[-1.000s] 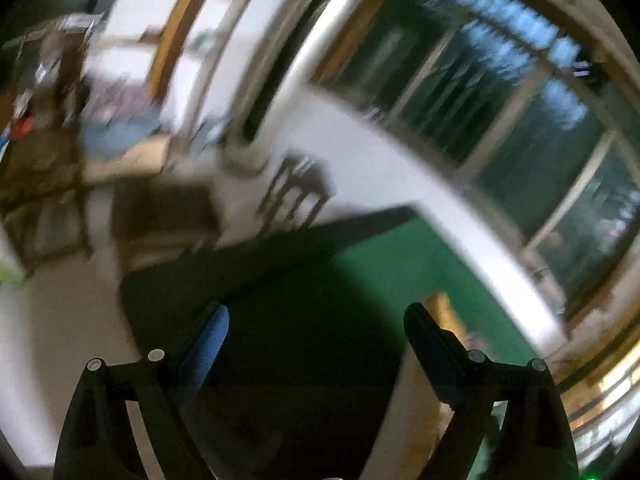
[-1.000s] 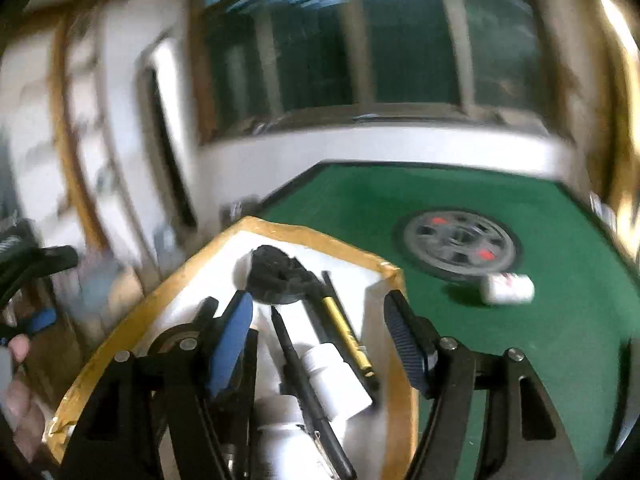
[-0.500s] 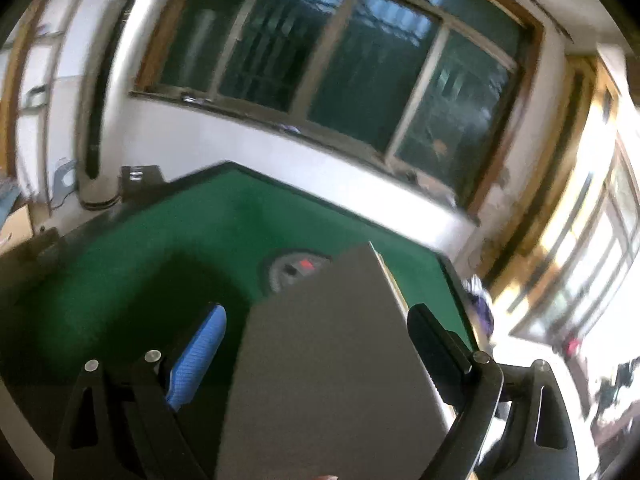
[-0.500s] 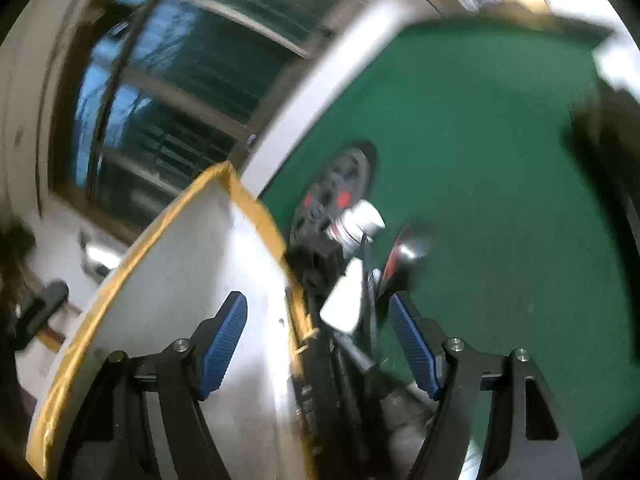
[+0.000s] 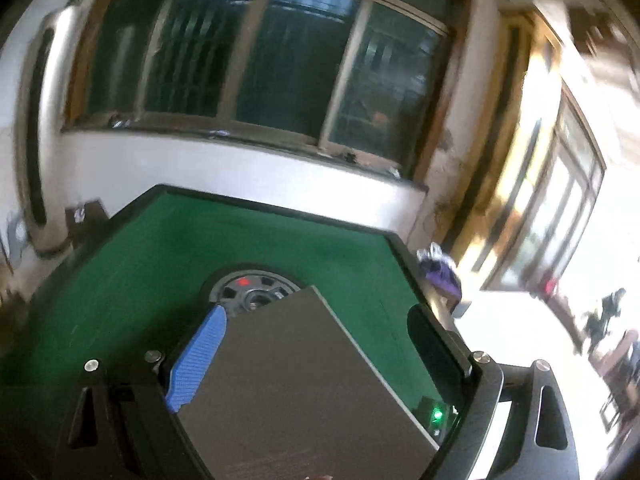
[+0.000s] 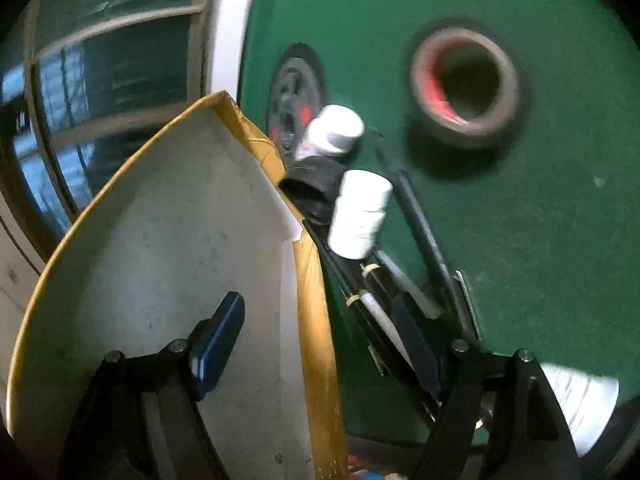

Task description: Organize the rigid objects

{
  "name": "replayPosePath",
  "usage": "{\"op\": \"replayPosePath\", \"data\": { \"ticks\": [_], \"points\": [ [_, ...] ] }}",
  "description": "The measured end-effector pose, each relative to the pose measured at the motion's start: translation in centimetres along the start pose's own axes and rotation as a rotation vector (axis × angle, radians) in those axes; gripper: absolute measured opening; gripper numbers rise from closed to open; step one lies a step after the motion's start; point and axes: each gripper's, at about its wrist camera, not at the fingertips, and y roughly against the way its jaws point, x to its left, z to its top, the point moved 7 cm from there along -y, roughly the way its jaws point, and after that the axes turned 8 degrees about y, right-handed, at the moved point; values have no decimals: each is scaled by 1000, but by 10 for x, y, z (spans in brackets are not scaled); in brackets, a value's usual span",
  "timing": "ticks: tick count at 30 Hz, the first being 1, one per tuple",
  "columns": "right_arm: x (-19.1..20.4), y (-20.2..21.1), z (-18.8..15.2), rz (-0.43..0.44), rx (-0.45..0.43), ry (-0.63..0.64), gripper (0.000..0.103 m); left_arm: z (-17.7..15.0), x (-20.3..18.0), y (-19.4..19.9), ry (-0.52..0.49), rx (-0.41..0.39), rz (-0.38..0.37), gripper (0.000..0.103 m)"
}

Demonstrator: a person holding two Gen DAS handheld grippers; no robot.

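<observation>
In the right wrist view a white tray with a yellow taped rim (image 6: pixel 312 320) is tipped on its side, its inside bare. My right gripper (image 6: pixel 320 336) stands open astride the tray's wall. Spilled beside it on the green table lie two white bottles (image 6: pixel 360 216) (image 6: pixel 334 132), a black lump (image 6: pixel 312 184), several black and white pens (image 6: pixel 424 232) and a roll of tape (image 6: pixel 466 84). In the left wrist view my left gripper (image 5: pixel 320 344) is open, with the tray's grey underside (image 5: pixel 304 392) between its fingers.
A round grey hub (image 5: pixel 252 292) sits in the middle of the green table (image 5: pixel 160 248); it also shows in the right wrist view (image 6: pixel 292 96). A window and white wall lie beyond the table. Another white object (image 6: pixel 576 400) lies at the lower right.
The tray has been tipped over and its contents have slid out onto the green table. The left gripper swung from the room toward the table and now frames the tray's underside.
</observation>
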Motion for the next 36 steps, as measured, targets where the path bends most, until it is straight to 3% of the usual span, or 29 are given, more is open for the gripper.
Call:
{"op": "replayPosePath", "data": {
  "ticks": [3,6,9,12,15,19,21,25,28,30,32,34,36],
  "points": [
    [46,-7,-14,-152,-4,232,76,17,40,27,120,-93,18,94],
    [115,-23,-51,-285,-25,594,76,20,104,73,279,-205,65,97],
    [161,-51,-116,-281,36,937,77,8,176,113,411,-303,197,97],
    [160,-103,-174,-271,171,1166,77,-12,243,142,474,-369,381,98],
    [140,-117,-198,-242,160,1207,77,-39,305,145,512,-352,559,98],
    [138,-87,-191,-162,27,1175,77,-75,373,125,612,-235,689,98],
    [138,-69,-188,-150,7,1186,77,-81,381,111,586,-189,730,98],
    [115,-35,-176,-146,92,1167,77,-85,366,84,382,-125,816,98],
    [89,-3,-169,-173,103,1180,77,-86,347,86,213,-112,952,97],
    [75,12,-163,-199,110,1192,77,-84,330,97,145,-136,981,97],
    [58,22,-152,-219,135,1173,77,-82,296,107,103,-149,919,97],
    [38,34,-144,-232,151,1137,77,-89,255,108,78,-131,800,97],
    [23,47,-136,-264,142,1121,77,-104,209,90,8,-15,673,97]
  ]
}}
